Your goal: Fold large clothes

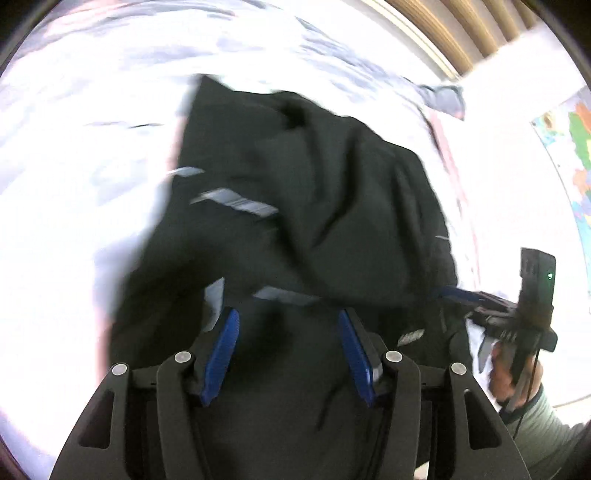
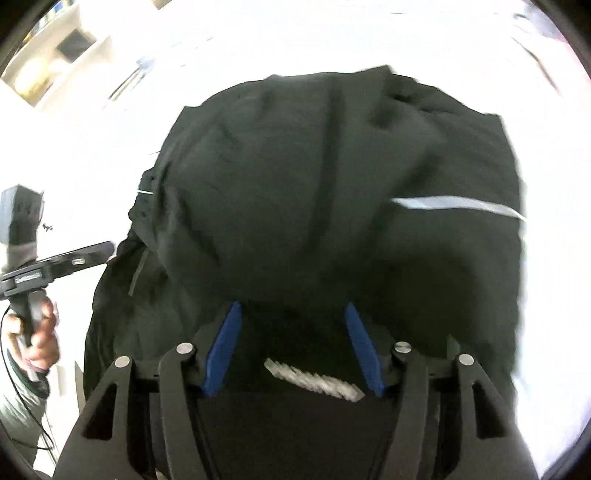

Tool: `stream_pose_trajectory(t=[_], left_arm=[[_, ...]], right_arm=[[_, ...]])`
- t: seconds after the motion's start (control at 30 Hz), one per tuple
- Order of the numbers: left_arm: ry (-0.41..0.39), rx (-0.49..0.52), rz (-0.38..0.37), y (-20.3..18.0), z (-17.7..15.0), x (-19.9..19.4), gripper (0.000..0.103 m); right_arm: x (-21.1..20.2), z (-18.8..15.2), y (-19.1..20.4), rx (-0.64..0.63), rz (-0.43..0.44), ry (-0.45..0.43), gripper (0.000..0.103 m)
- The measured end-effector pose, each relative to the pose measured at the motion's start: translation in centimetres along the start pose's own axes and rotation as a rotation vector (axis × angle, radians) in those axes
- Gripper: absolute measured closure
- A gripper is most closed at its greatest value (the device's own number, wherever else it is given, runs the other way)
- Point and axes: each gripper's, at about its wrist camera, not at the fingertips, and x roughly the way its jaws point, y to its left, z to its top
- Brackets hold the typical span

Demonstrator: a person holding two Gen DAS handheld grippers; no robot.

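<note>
A large black garment (image 1: 314, 184) with grey reflective stripes (image 1: 236, 201) lies bunched on a white bed (image 1: 74, 147). My left gripper (image 1: 288, 312) hangs over its near part, blue pads wide apart, and their inner faces show bare. At the right of this view a hand (image 1: 506, 373) holds the right gripper (image 1: 448, 291) at the garment's edge. In the right wrist view the garment (image 2: 314, 166) bulges over the tips of my right gripper (image 2: 292, 305). Its jaws stand apart, with a white twisted cord (image 2: 314, 380) lying between them. The left gripper (image 2: 109, 247) touches the cloth's left side.
The white bed sheet (image 2: 295, 37) surrounds the garment. A grey cloth (image 1: 447, 99) lies at the bed's far corner. A coloured wall map (image 1: 572, 155) and wooden slats (image 1: 461, 26) are beyond. Shelves (image 2: 55, 62) stand at the upper left.
</note>
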Motion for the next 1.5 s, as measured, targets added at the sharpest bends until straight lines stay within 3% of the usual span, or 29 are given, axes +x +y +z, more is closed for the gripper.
stream_pose_trajectory(t=[0.2, 0.3, 0.4, 0.63, 0.87, 0.93, 0.97, 1.1, 1.2, 1.5], left_arm=[[-0.009, -0.242, 0.004, 9.2, -6.1, -5.9, 0.045], [0.025, -0.34, 0.029, 12.7, -9.9, -7.3, 0.045], [0.084, -0.395, -0.009, 14.5, -13.0, -6.6, 0.045], [0.23, -0.383, 0.004, 14.3, -17.5, -3.2, 0.045], [0.236, -0.302, -0.018, 12.1, -17.5, -2.6, 0.045], [0.232, -0.285, -0.052, 11.2, -17.1, -2.7, 0.045], [0.23, -0.283, -0.07, 11.2, -17.0, -2.8, 0.045], [0.173, -0.292, -0.219, 9.4, -15.6, -3.4, 0.045], [0.149, -0.302, -0.289, 8.9, -14.9, -3.3, 0.045], [0.27, -0.336, -0.235, 10.0, -18.2, -1.3, 0.045]], right_arm=[[-4.4, -5.5, -6.7, 0.164, -0.065, 0.016, 0.04], [-5.5, -8.6, -9.4, 0.233, -0.104, 0.05, 0.04], [-5.8, -11.0, -11.0, 0.265, -0.139, 0.102, 0.04], [-6.2, -16.0, -12.3, 0.3, -0.18, 0.181, 0.04], [-5.1, -19.7, -13.2, 0.393, -0.094, 0.23, 0.04], [-4.9, -19.8, -12.8, 0.396, -0.057, 0.226, 0.048], [-4.8, -19.8, -12.6, 0.392, -0.033, 0.226, 0.058], [-6.1, -18.6, -9.9, 0.308, 0.036, 0.183, 0.061], [-6.5, -18.0, -8.7, 0.273, 0.06, 0.156, 0.061], [-5.4, -22.8, -10.8, 0.389, 0.1, 0.24, 0.058]])
